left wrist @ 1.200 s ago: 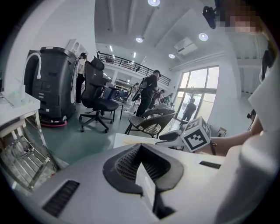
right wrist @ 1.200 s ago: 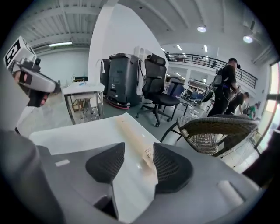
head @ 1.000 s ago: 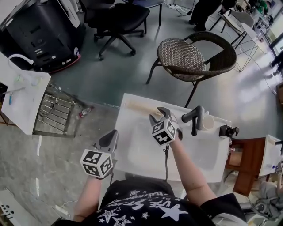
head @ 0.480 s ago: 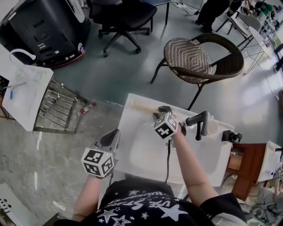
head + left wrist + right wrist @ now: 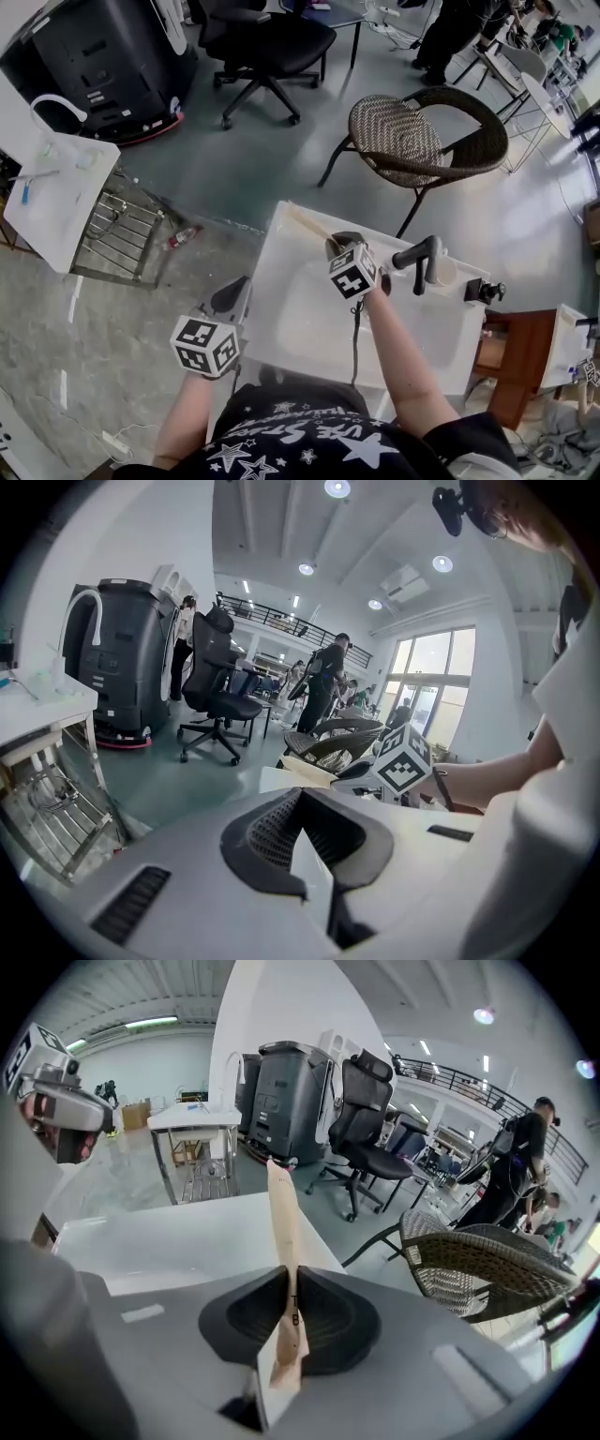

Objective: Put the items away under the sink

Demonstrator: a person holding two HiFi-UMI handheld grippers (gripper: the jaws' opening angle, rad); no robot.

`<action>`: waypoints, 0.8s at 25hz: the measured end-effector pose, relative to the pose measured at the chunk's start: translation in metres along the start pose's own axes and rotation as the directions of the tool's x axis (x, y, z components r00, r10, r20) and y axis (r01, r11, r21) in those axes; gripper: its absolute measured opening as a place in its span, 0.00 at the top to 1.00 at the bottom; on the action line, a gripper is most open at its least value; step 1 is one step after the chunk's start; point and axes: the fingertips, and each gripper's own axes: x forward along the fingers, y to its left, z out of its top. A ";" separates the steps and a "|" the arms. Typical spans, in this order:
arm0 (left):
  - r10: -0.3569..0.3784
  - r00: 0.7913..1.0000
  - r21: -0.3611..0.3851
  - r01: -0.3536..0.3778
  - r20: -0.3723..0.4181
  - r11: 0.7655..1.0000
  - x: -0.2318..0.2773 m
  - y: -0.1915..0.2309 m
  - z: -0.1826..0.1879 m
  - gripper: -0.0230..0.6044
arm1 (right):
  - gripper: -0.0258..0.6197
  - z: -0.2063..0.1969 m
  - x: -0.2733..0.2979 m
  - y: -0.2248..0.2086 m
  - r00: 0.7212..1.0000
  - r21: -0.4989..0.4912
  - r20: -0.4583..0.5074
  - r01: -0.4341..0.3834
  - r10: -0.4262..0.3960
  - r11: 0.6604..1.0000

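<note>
The right gripper (image 5: 339,247) has just been closing its jaws and now pinches the near end of a slim tan stick (image 5: 309,228) by the far left corner of the sink (image 5: 272,281). The stick's long axis runs straight out ahead of the jaws, toward that corner. The left gripper (image 5: 232,296), jaws together and empty, hangs just off the sink's left edge, probably the handier one for reaching the space beneath.

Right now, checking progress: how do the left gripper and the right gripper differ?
The right gripper, its jaws having just closed in, pinches a long tan stick; the left gripper is shut on nothing. The right gripper reaches over the white sink; the left gripper hangs beside the sink's left edge. Both carry marker cubes.
</note>
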 end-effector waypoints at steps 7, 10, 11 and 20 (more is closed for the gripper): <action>-0.004 0.998 -0.017 0.005 0.059 1.000 -0.042 -0.002 -0.007 0.95 | 0.91 0.013 -0.042 0.043 0.998 0.019 0.056 -0.007 0.006 1.000; -0.006 0.997 -0.021 0.007 0.078 1.000 -0.063 -0.001 -0.015 0.95 | 0.91 0.014 -0.062 0.063 0.997 0.067 0.078 -0.012 0.007 0.998; -0.007 0.997 -0.021 0.009 0.079 1.000 -0.070 -0.001 -0.020 0.95 | 0.91 0.013 -0.068 0.071 0.996 0.076 0.085 -0.012 0.006 0.997; -0.077 0.995 0.012 0.077 0.058 0.997 -0.122 -0.017 -0.065 0.95 | 0.91 -0.023 -0.134 0.144 0.993 0.189 0.117 -0.012 -0.010 0.982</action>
